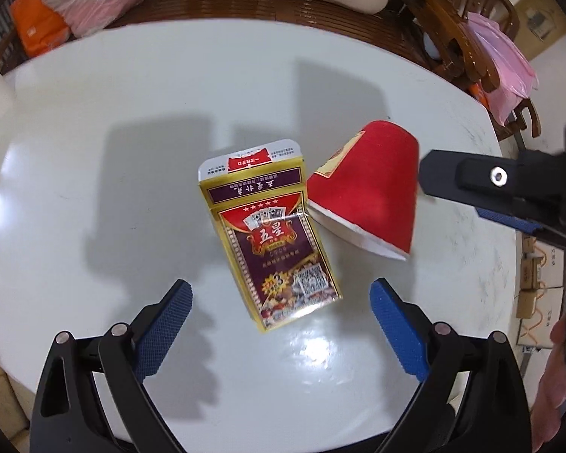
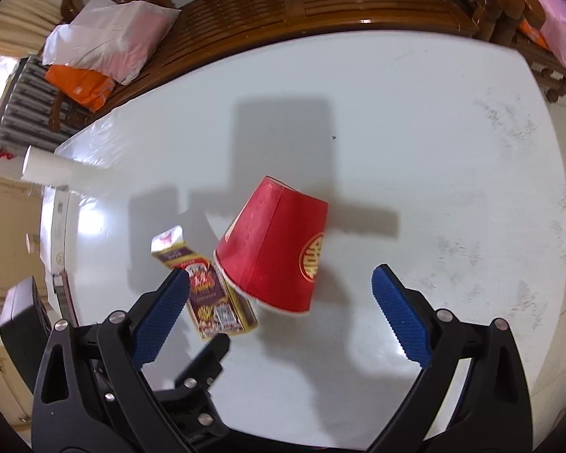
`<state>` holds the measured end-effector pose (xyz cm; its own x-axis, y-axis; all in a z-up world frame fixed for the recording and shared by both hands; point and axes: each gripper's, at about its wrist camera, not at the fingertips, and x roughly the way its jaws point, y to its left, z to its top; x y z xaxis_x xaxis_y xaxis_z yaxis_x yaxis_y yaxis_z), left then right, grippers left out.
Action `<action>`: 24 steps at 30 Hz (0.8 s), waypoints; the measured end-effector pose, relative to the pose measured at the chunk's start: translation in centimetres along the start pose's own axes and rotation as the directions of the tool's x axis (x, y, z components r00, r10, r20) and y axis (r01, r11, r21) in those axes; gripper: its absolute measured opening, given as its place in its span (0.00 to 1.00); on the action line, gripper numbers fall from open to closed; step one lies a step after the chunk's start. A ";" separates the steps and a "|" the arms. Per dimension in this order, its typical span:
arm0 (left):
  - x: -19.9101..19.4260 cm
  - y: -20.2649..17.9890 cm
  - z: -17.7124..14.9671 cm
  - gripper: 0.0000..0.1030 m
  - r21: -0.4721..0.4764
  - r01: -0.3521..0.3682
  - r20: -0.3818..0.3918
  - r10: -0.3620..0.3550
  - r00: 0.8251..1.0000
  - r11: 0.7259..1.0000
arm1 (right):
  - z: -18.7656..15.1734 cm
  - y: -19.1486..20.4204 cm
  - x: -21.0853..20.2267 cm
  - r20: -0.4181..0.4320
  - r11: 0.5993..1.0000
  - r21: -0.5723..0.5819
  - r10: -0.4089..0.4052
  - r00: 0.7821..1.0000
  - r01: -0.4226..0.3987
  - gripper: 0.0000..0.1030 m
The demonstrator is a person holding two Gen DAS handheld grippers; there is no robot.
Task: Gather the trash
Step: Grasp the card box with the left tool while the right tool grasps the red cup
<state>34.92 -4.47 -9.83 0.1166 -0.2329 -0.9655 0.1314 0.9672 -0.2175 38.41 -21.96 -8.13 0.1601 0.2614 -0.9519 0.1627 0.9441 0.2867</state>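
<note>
your left gripper (image 1: 281,334) has its fingers spread wide with nothing between the blue pads (image 1: 169,324). it hangs over the near part of the white table (image 1: 132,94), with the card box (image 1: 271,234) just beyond the fingertips. the card box lies flat, flap end pointing to the far side, near end between the two fingers' lines but touching neither.

the red paper cup (image 1: 366,188) lies tilted on its side just right of the card box, rim toward you and close against the box edge; contact cannot be confirmed.

your right gripper (image 2: 281,324) is also spread wide and empty. in the right wrist view the cup (image 2: 279,249) sits ahead between the fingertips and the card box (image 2: 215,290) lies by the left pad (image 2: 162,317).

wooden chairs (image 2: 283,7) stand along the far table edge, with a white bag (image 2: 105,37) on the seat at far left
</note>
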 end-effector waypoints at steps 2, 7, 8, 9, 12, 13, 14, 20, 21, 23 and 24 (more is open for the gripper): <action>0.6 0.2 0.2 0.90 -0.018 0.017 -0.009 -0.017 1.000 1.000 | 0.2 0.1 0.5 -0.007 1.000 0.009 -0.008 1.000 0.008 0.92; 1.9 0.4 0.4 0.90 -0.032 0.001 -0.015 -0.001 1.000 0.999 | 0.9 0.1 1.9 -0.019 0.999 0.038 -0.017 1.000 0.018 0.92; 2.1 0.5 0.4 0.90 -0.033 -0.008 -0.013 0.007 1.000 0.999 | 1.1 0.0 2.2 -0.021 0.999 0.045 -0.018 1.000 0.019 0.92; 2.4 0.6 0.4 0.90 -0.035 -0.014 -0.015 0.013 1.000 0.999 | 1.2 -0.1 2.5 -0.024 0.998 0.054 -0.020 1.000 0.021 0.92; 3.1 0.9 0.6 0.90 -0.050 -0.025 -0.026 0.024 0.999 0.998 | 1.4 -0.1 3.2 -0.026 0.997 0.081 -0.008 1.000 0.010 0.92; 3.4 1.0 0.6 0.90 -0.050 -0.026 -0.032 0.024 0.999 0.998 | 1.4 -0.1 3.3 -0.026 0.997 0.082 -0.006 1.000 0.008 0.92; 3.6 1.0 0.6 0.90 -0.049 -0.027 -0.037 0.025 0.999 0.998 | 1.4 0.0 3.5 -0.026 0.997 0.080 -0.010 1.000 0.012 0.92; 3.6 1.1 0.6 0.90 -0.040 -0.055 -0.022 0.054 0.998 0.998 | 1.2 0.1 4.4 -0.030 0.997 0.077 -0.020 0.999 0.022 0.91; 3.6 1.0 0.6 0.90 -0.043 -0.057 -0.020 0.057 0.998 0.997 | 1.3 0.1 4.5 -0.036 0.997 0.072 -0.016 0.999 0.019 0.86; 3.8 1.4 0.9 0.90 -0.049 -0.059 -0.017 0.058 0.998 0.997 | 1.2 0.1 5.0 -0.058 0.998 0.059 -0.025 0.998 0.028 0.70; 3.9 1.2 1.3 0.90 -0.051 -0.061 -0.018 0.061 0.998 0.997 | 1.3 0.3 5.2 -0.061 0.998 0.059 -0.020 0.998 0.024 0.67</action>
<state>36.77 -4.29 -13.66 0.1065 -0.1720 -0.9793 0.0732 0.9836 -0.1648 40.54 -20.61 -12.87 0.0972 0.2541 -0.9623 0.2237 0.9366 0.2699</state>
